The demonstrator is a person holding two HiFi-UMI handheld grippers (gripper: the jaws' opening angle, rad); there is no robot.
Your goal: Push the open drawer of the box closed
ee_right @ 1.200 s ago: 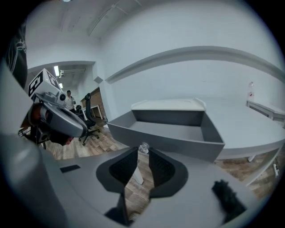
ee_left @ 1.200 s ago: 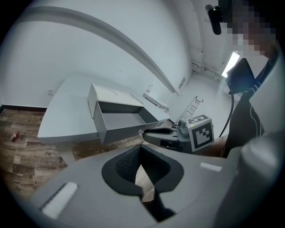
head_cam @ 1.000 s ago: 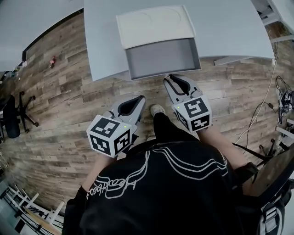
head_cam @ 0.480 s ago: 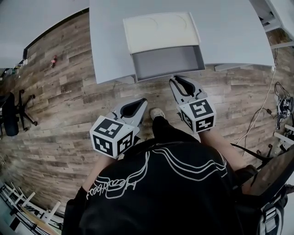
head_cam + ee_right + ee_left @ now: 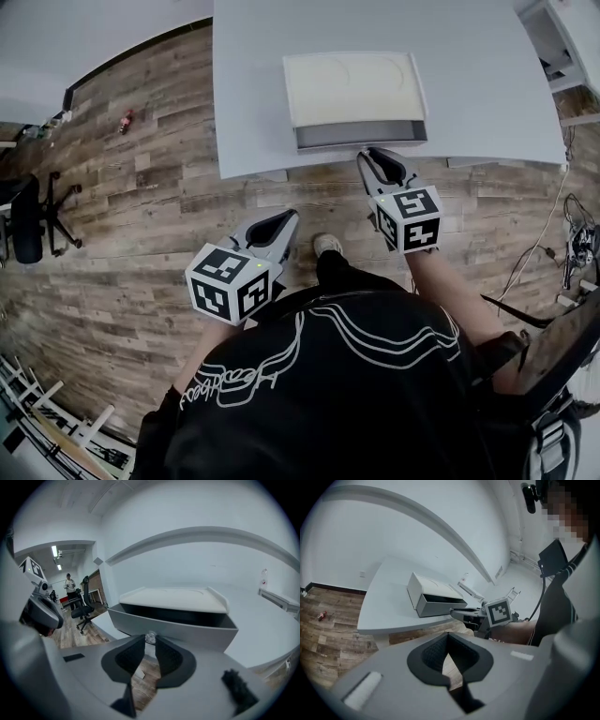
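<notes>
A white box (image 5: 354, 89) stands on the pale table (image 5: 248, 103) near its front edge. Its grey drawer (image 5: 361, 134) sticks out only a little. My right gripper (image 5: 367, 153) has its tips against the drawer front (image 5: 173, 625). Its jaws stand a narrow crack apart, and a small shiny knob (image 5: 150, 637) shows between them. My left gripper (image 5: 291, 216) hangs low over the wooden floor, well short of the table, shut and holding nothing. The left gripper view shows the drawer (image 5: 440, 605) from the side, with the right gripper (image 5: 461, 613) at its front.
A black office chair (image 5: 28, 225) stands on the floor at far left, and a small red object (image 5: 125, 120) lies near the wall. Cables (image 5: 572, 234) trail at the right. The person's shoe (image 5: 325, 246) is below the table edge.
The drawer has slid from wide open to nearly shut. My right gripper has moved forward with it, staying at its front. The left gripper has stayed put.
</notes>
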